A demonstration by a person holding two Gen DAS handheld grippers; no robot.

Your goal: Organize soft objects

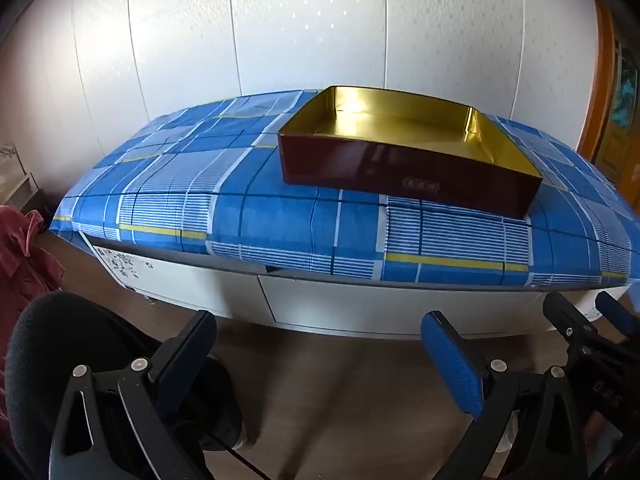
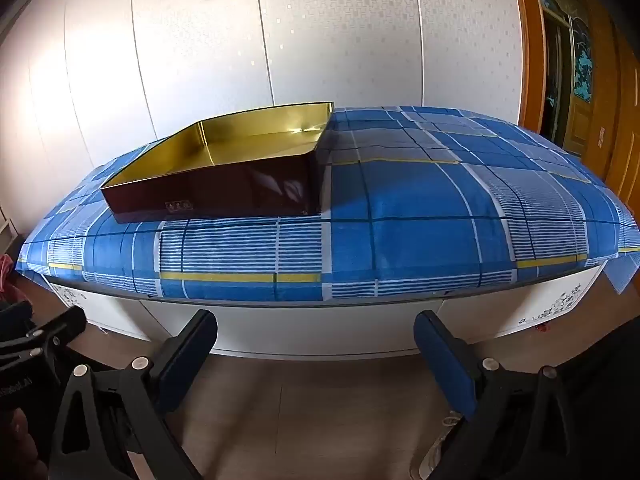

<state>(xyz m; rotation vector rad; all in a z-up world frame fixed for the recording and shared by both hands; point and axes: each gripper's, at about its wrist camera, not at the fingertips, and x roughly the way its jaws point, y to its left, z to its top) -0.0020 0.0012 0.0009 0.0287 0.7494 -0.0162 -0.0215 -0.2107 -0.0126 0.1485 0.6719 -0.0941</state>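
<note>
Gold-lined and dark red outside, the empty box (image 1: 408, 148) sat on the blue checked cloth (image 1: 280, 216) covering the white surface (image 1: 320, 304), its long axis running roughly parallel to the near edge. No soft object lay on the cloth. From the left tongs (image 1: 320, 364) the box lay at about one o'clock; from the right tongs (image 2: 316, 360) at about eleven, so it stood between both, neither clearly nearer. Both tongs stood wide apart, holding nothing, short of the surface. Only the left view showed a reddish fabric (image 1: 24, 256) at nine o'clock, low beside the surface, possibly a task item.
</note>
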